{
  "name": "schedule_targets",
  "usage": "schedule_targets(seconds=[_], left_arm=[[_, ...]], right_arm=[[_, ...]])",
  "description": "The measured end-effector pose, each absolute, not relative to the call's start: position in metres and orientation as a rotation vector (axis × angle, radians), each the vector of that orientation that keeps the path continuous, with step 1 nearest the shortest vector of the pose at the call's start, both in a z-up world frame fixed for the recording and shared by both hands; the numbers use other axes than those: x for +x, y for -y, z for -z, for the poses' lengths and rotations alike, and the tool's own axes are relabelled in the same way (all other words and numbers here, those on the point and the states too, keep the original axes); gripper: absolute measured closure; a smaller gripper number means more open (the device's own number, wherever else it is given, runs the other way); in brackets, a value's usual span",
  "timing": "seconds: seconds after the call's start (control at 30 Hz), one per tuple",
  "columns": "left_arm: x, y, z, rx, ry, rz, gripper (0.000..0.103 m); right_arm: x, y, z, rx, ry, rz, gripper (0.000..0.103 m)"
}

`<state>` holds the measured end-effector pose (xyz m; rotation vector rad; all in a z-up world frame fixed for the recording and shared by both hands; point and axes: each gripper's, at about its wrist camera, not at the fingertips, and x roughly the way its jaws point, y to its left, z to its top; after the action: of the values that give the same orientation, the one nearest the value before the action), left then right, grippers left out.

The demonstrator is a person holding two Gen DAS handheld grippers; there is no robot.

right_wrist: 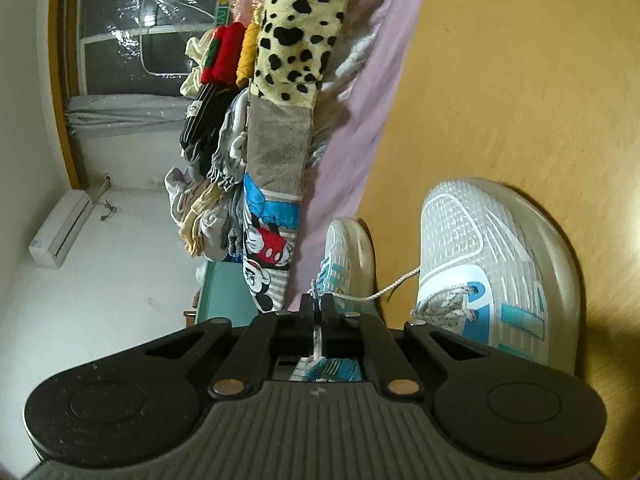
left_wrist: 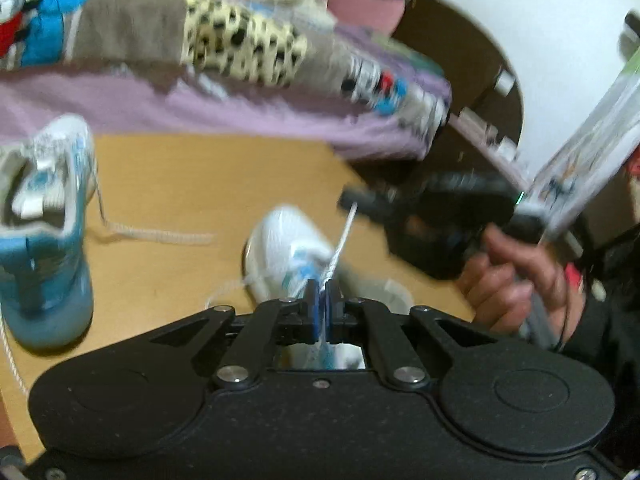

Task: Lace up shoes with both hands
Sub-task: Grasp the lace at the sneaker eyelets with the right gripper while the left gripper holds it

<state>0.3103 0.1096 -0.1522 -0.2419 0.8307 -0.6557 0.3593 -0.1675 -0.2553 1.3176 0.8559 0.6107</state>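
Note:
A white and blue sneaker [left_wrist: 276,244] lies on the wooden floor just beyond my left gripper [left_wrist: 322,286], whose jaws are shut; I cannot tell whether anything is pinched between them. A white lace [left_wrist: 344,232] runs taut from beside those fingertips up to my right gripper [left_wrist: 352,200], held by a hand [left_wrist: 516,280]. In the right wrist view my right gripper [right_wrist: 318,300] is shut on that lace [right_wrist: 376,294], which leads to the front eyelets of the same sneaker [right_wrist: 480,256].
The second sneaker [left_wrist: 52,220] stands at the left with a loose lace [left_wrist: 160,236] trailing on the floor; it also shows as the farther sneaker [right_wrist: 352,252]. A bed with a lilac sheet [left_wrist: 200,108] and piled clothes [right_wrist: 296,20] borders the floor.

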Motion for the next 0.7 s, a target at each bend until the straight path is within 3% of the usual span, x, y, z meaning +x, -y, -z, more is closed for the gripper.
schedule_targets(seconds=[0.3,0.7], left_arm=[[0.312,-0.097,0.147,-0.221,-0.788,0.641,0.101],[0.316,-0.088,0.148,-0.229,-0.777,0.635,0.101]], right_arm=[[0.359,0.137,0.217,0.888,-0.860,-0.738,0.098],[0.354,0.120,0.212,0.832,-0.901,-0.853,0.097]])
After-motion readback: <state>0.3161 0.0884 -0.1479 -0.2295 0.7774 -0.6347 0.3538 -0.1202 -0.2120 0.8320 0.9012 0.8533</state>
